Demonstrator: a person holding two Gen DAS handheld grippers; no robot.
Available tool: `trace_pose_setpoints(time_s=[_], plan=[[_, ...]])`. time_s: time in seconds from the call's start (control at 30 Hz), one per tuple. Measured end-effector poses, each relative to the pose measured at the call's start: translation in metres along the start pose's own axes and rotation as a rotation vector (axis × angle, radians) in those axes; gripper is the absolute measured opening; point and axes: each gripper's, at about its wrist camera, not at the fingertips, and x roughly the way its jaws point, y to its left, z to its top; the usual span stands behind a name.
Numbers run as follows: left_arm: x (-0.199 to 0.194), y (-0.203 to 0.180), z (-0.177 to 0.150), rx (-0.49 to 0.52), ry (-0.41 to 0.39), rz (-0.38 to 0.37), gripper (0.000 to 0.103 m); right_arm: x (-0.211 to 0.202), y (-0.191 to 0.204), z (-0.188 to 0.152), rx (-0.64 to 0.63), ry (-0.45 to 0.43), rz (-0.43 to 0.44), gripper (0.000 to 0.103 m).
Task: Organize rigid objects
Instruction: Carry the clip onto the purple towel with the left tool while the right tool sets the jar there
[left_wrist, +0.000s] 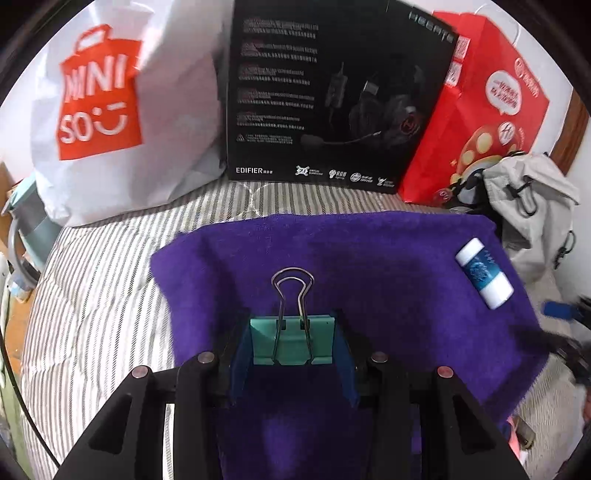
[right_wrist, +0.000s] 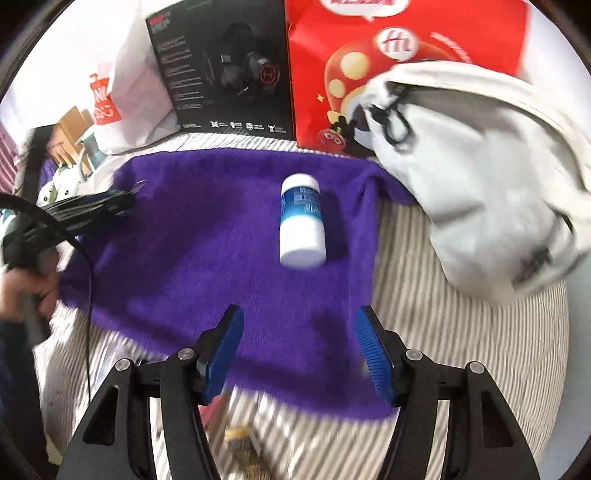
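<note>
My left gripper (left_wrist: 293, 347) is shut on a teal binder clip (left_wrist: 293, 341), whose wire handles point away over the purple towel (left_wrist: 369, 266). A white bottle with a blue label (left_wrist: 484, 273) lies on its side at the towel's right edge. In the right wrist view the same bottle (right_wrist: 303, 221) lies ahead on the purple towel (right_wrist: 192, 240). My right gripper (right_wrist: 299, 350) hovers open over the towel's near edge, its blue pads empty. The left gripper (right_wrist: 107, 201) shows at the left, held by a hand (right_wrist: 26, 288).
The towel lies on a grey-striped bed cover (left_wrist: 96, 280). Behind it stand a white Miniso bag (left_wrist: 110, 103), a black Edifier headset box (left_wrist: 332, 96) and a red paper bag (left_wrist: 491, 103). A pale grey backpack (right_wrist: 480, 177) slumps at the right.
</note>
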Motion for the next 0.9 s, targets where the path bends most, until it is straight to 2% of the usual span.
trace_pose_setpoints(time_s=[0.23,0.43,0.5,0.6,0.73,0.9], plan=[[0.023,-0.010,0.005,0.044,0.073,0.030,0.039,-0.034,-0.010,-0.050,0.089,0.012,0.026,0.064],[0.025,-0.017,0.005,0.097,0.092,0.071,0.041,-0.038,-0.011,-0.072,0.132,0.039,0.030,0.064],[0.024,-0.017,0.003,0.095,0.105,0.084,0.052,-0.041,-0.011,-0.076,0.141,0.042,0.024,0.064],[0.021,-0.017,-0.002,0.094,0.123,0.082,0.059,-0.046,-0.010,-0.081,0.154,0.040,0.034,0.064],[0.010,-0.018,-0.014,0.100,0.127,0.084,0.061,-0.058,-0.008,-0.086,0.162,0.013,0.037,0.064],[-0.039,-0.013,-0.032,0.073,0.087,0.064,0.061,-0.069,-0.007,-0.093,0.171,-0.012,0.051,0.065]])
